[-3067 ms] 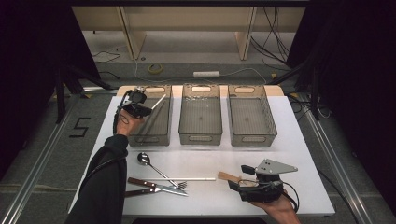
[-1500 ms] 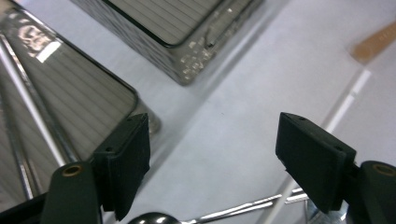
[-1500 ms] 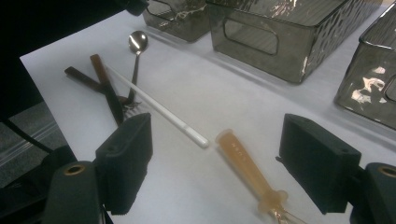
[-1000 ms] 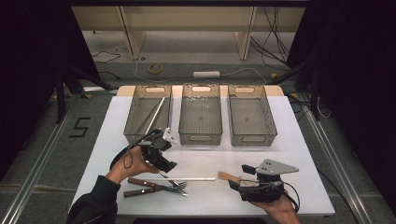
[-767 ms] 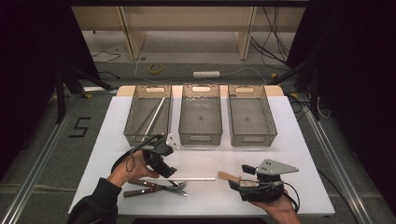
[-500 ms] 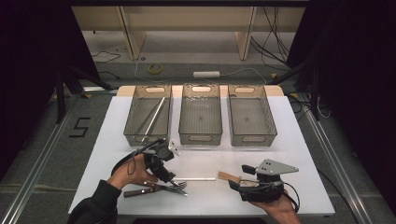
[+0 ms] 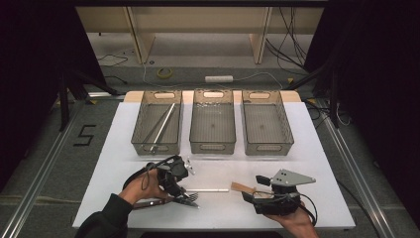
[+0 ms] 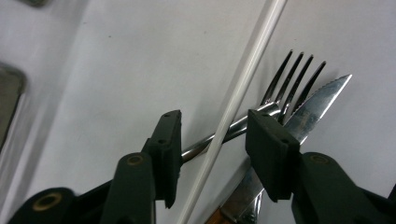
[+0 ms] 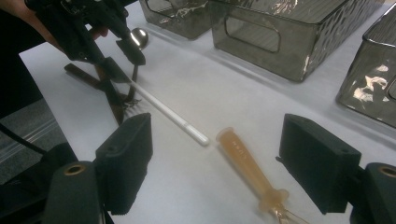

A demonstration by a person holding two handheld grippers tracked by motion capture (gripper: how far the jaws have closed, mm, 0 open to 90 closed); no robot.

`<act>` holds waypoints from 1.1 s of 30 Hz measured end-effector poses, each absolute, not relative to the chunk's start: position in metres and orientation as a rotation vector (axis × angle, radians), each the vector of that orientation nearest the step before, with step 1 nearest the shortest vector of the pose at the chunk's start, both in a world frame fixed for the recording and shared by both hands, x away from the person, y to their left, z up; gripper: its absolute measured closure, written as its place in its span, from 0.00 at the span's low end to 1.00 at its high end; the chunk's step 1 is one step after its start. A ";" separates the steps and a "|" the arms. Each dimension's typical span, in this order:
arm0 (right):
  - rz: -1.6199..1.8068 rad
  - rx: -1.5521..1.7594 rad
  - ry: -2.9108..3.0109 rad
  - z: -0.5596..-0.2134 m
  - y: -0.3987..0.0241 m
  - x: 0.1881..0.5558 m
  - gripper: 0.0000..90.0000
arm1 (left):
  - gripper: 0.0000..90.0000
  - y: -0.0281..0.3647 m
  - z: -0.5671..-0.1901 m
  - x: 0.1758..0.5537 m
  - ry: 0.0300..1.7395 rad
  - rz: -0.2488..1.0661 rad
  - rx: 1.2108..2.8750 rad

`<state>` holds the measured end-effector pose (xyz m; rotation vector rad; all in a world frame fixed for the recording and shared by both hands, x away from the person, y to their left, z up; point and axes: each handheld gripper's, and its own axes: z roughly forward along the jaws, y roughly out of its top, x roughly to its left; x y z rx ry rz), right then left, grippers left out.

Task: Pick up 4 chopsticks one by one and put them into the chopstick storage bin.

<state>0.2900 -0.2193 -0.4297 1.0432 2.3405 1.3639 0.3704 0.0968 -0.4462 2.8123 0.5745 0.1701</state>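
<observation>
Left gripper view: the left gripper (image 8: 212,156) has come down since a second ago. Its jaws have just been closing around the thin white plastic stick (image 8: 238,98) and shiny metal fork (image 8: 285,91) on the table, not pinching yet. A pick-up looks close. The right gripper (image 9: 217,163) rests open.

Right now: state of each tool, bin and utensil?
Left tool: jaws just closing, astride white chopstick and fork, not clamped.
Right tool: open, resting, wooden-handled utensil between jaws.
Left bin: holds chopsticks.
Middle bin: empty.
Right bin: empty.
Knife: flat under fork.
</observation>
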 end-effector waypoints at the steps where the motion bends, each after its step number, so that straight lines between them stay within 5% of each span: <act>1: 1.364 1.043 2.341 -0.430 -0.219 0.290 0.30 | 0.65 0.096 -0.447 0.371 0.576 0.166 2.811; 33: 1.358 1.042 2.347 -0.431 -0.218 0.291 0.29 | 0.85 0.074 -0.460 0.374 0.461 0.110 2.872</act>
